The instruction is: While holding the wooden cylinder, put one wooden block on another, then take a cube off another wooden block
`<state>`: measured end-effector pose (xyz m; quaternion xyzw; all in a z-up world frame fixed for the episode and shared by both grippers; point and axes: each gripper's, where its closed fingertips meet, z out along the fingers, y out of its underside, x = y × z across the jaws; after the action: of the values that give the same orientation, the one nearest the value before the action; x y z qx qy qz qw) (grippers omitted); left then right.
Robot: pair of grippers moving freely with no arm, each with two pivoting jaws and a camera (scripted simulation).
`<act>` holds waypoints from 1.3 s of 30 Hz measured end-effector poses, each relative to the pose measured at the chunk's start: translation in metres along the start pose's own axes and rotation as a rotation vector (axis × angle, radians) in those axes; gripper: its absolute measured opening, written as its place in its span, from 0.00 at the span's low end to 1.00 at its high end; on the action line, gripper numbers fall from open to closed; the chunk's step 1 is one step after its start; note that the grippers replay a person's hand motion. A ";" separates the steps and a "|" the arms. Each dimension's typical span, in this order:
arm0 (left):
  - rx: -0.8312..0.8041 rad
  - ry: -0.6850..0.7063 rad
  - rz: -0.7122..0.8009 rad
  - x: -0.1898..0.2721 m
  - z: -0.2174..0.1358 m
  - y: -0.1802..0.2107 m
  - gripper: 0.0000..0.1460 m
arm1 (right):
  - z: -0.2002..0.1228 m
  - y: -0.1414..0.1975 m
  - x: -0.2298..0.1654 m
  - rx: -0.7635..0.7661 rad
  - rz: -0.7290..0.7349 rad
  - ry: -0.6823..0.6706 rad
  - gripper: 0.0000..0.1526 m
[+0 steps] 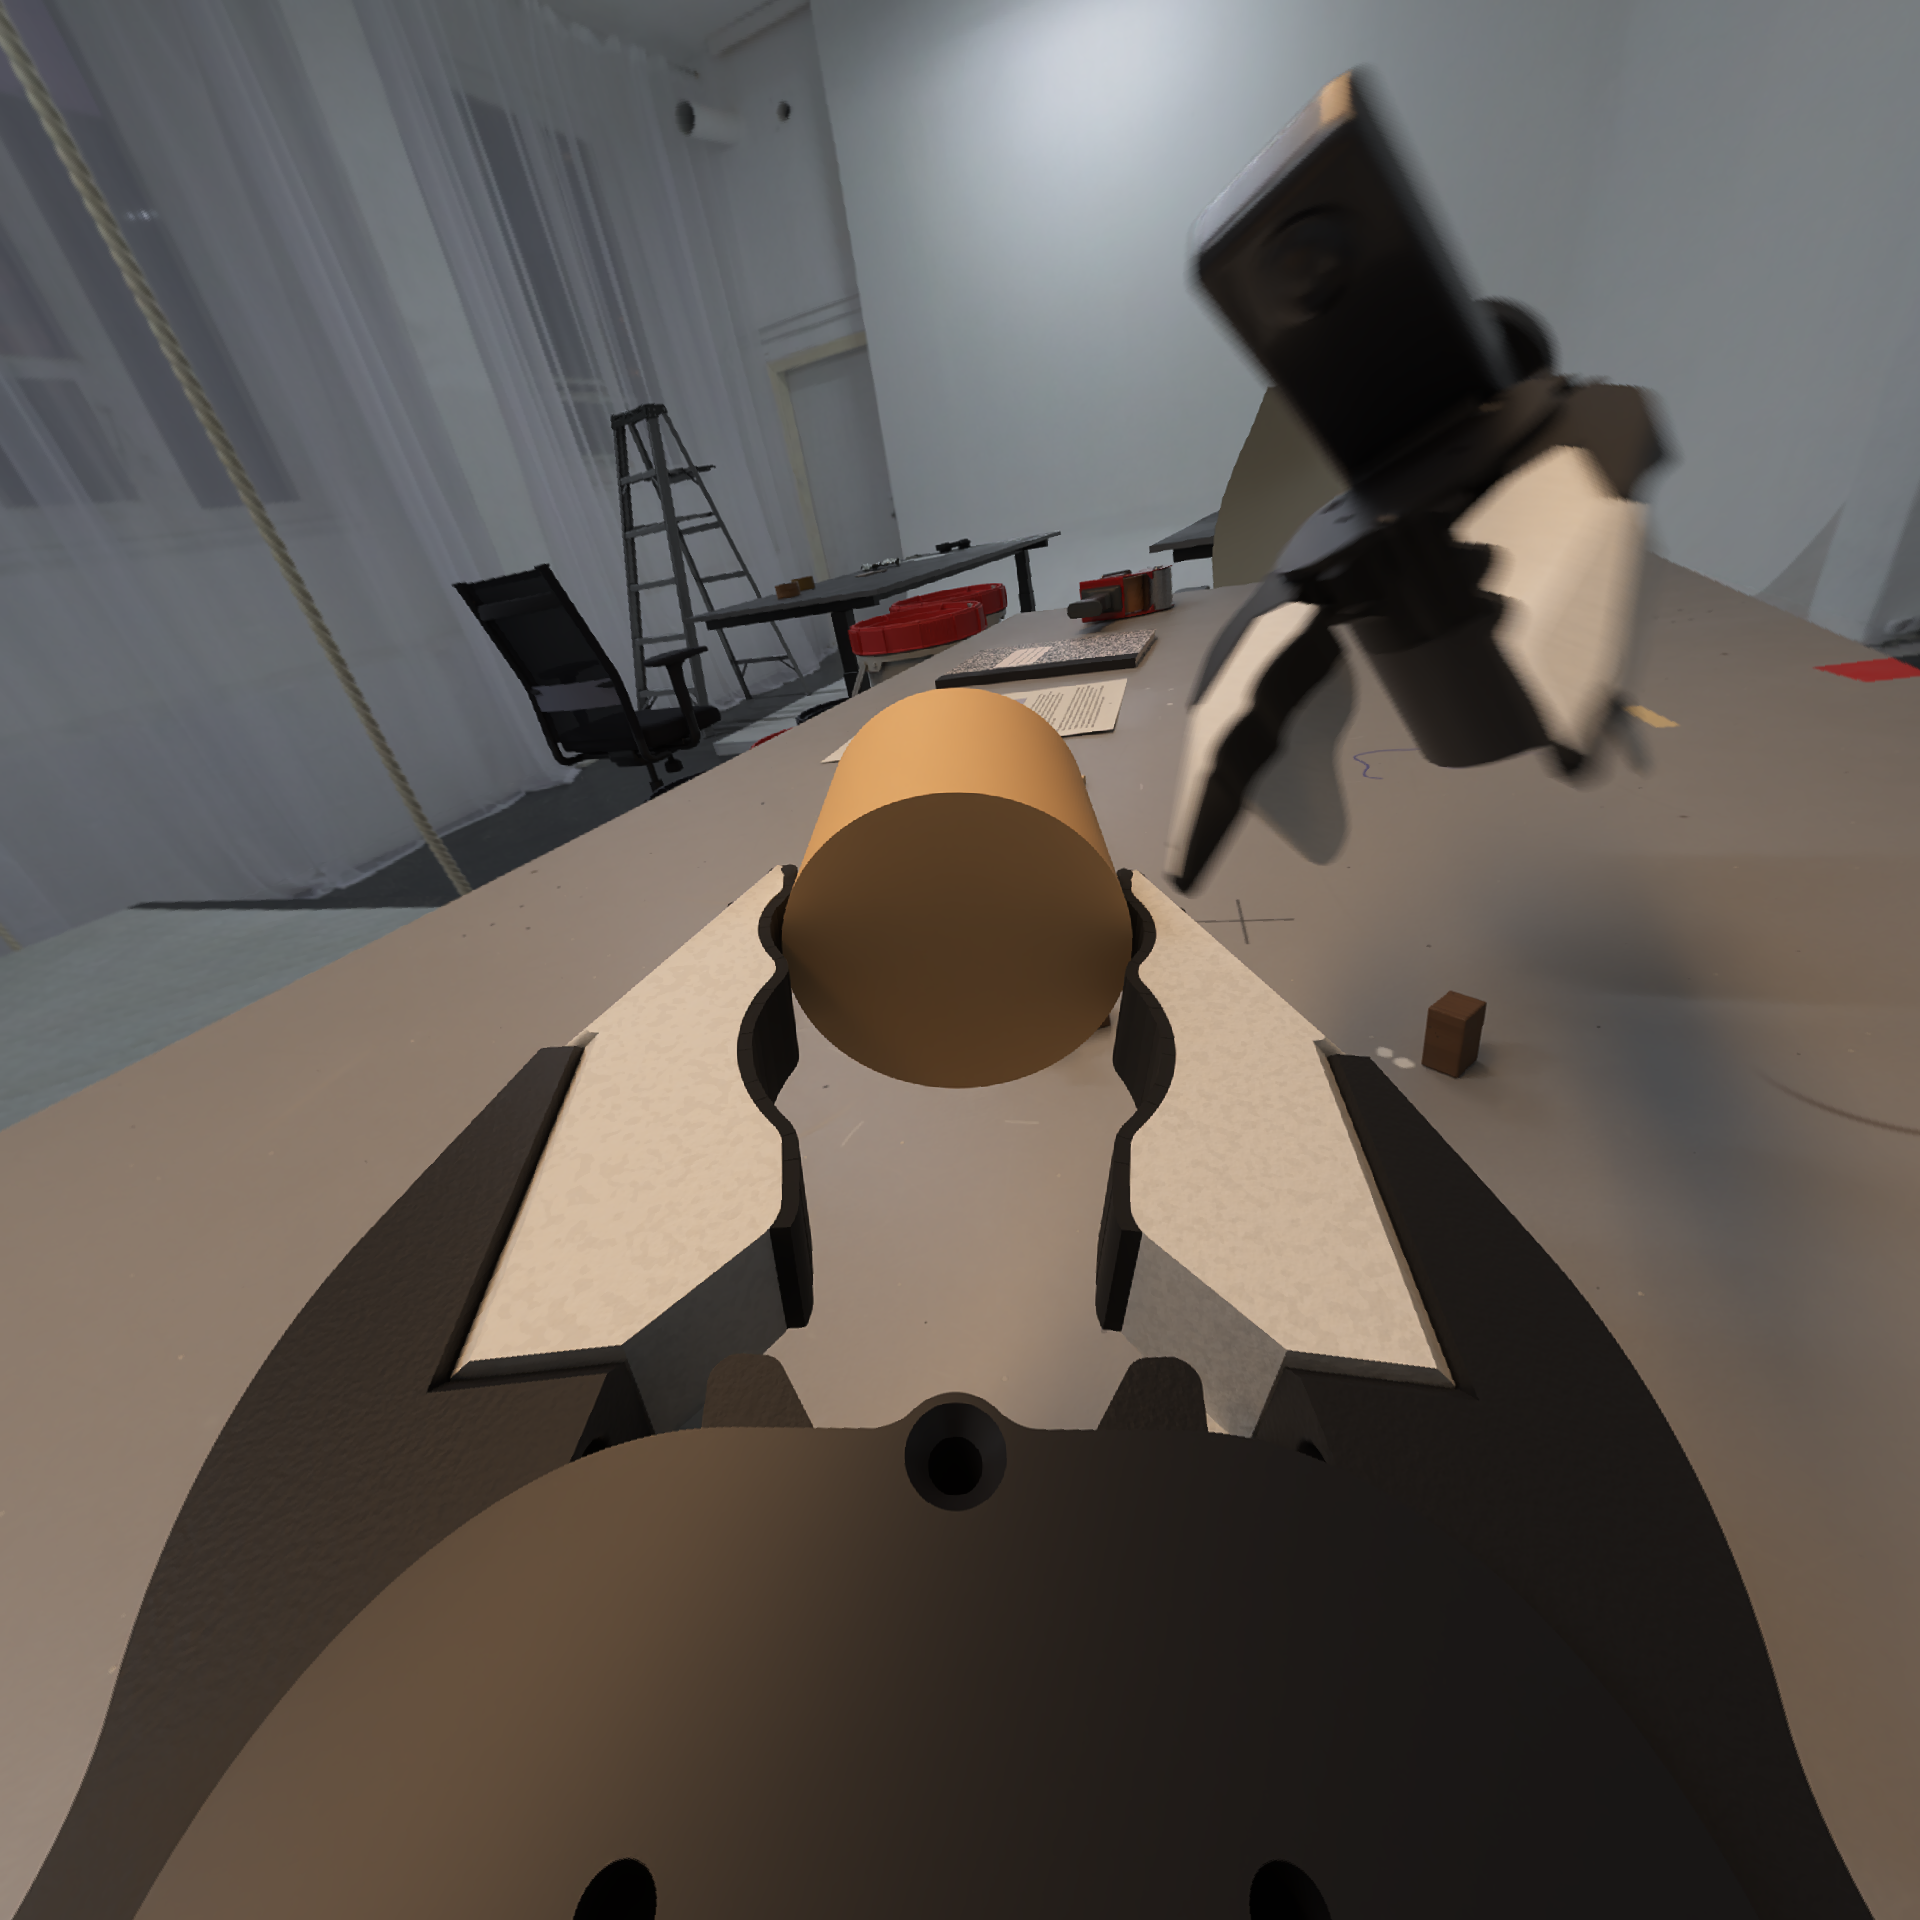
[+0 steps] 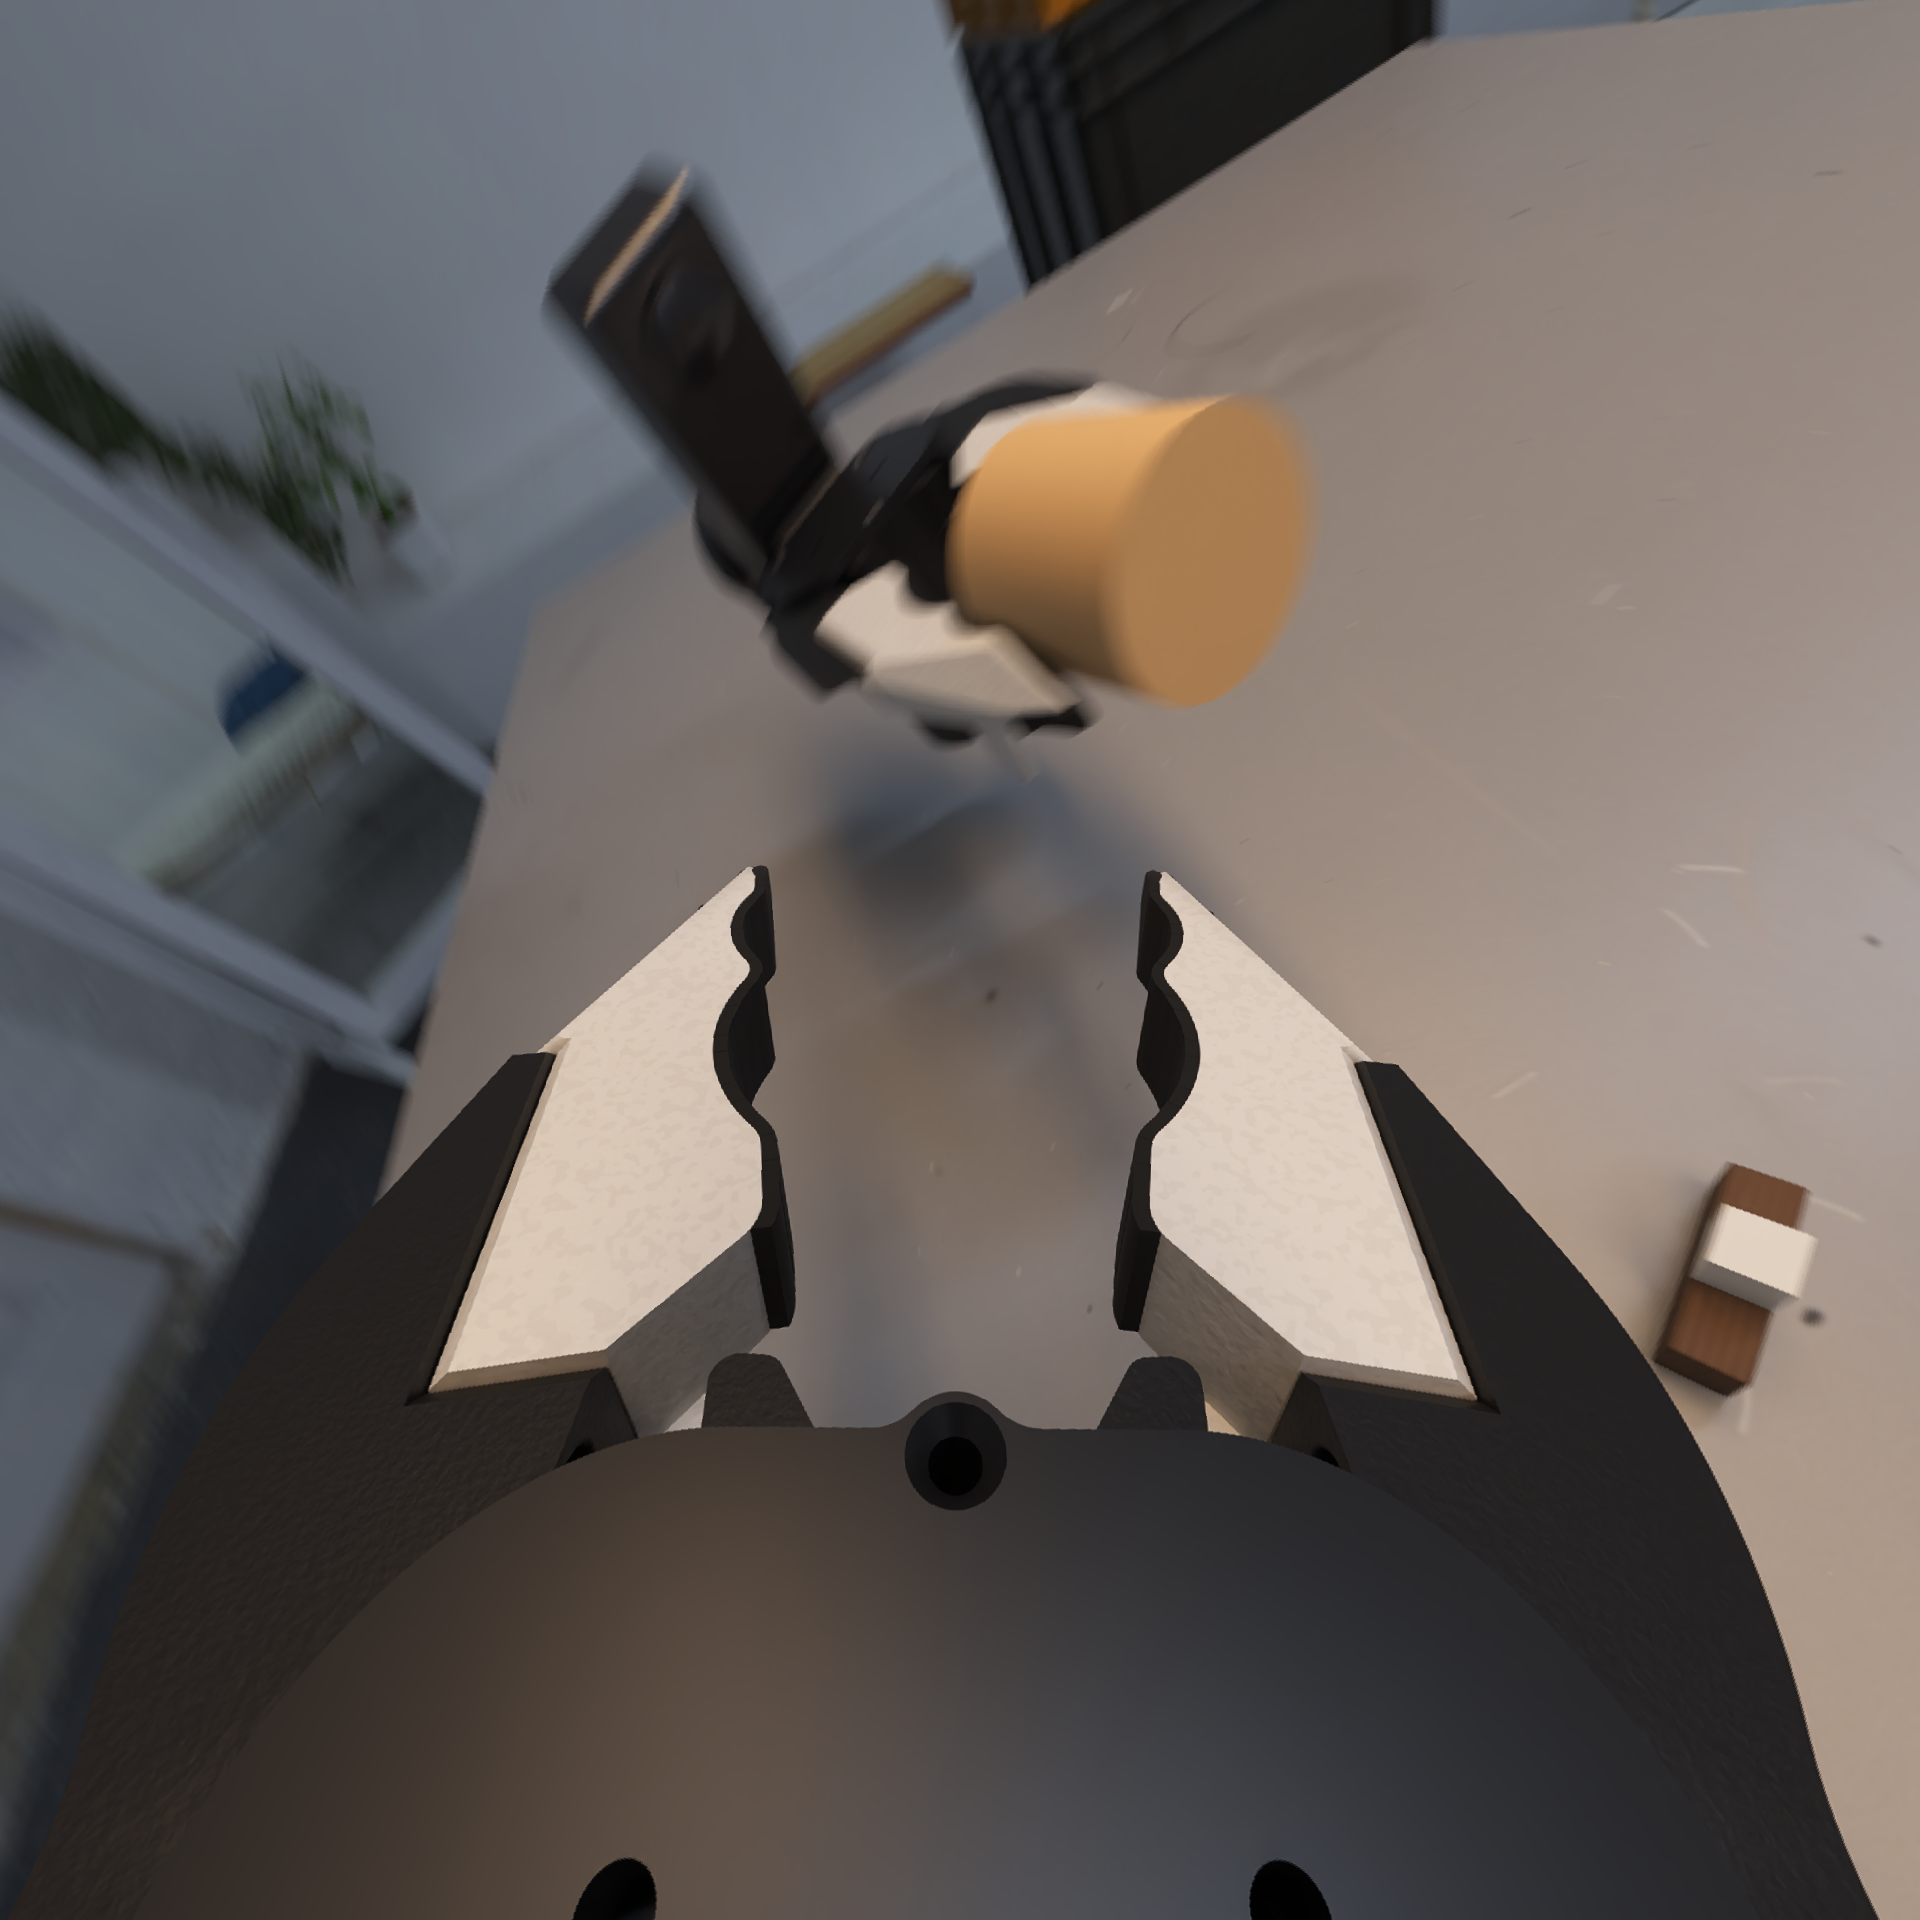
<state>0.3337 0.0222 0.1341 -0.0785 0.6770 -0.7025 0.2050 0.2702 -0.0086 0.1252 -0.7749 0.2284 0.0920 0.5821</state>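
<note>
The left gripper [image 1: 954, 914] squeezes the wooden cylinder [image 1: 951, 883]. The right gripper [image 2: 956, 904] is wide open, holding nothing. A white cube [image 2: 1756, 1262] sits on a brown block [image 2: 1720, 1340] on the tabletop [image 2: 1558, 727].

Tan cylinder [image 1: 951, 914] gripper-held [image 1: 954, 914]; white cube [image 2: 1756, 1259] atop block [image 2: 1714, 1340]

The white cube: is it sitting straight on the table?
No, the white cube rests on top of a dark wooden block lying on the table.

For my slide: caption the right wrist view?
Open right gripper above table; left gripper holds wooden cylinder.
</note>
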 end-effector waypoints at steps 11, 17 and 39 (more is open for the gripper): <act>-0.015 0.016 -0.034 -0.001 0.000 0.004 0.41 | 0.066 0.115 -0.064 -0.498 -0.544 -0.047 0.41; -0.018 0.033 -0.031 0.002 0.001 0.004 0.41 | 0.081 0.123 -0.051 -0.611 -0.608 -0.109 0.37; -0.064 0.069 0.030 0.017 0.006 0.010 0.41 | -0.280 -0.024 0.203 0.058 0.178 0.998 0.17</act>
<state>0.3222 0.0101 0.1221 -0.0504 0.7068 -0.6798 0.1893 0.4256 -0.3177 0.1484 -0.6854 0.5465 -0.2465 0.4132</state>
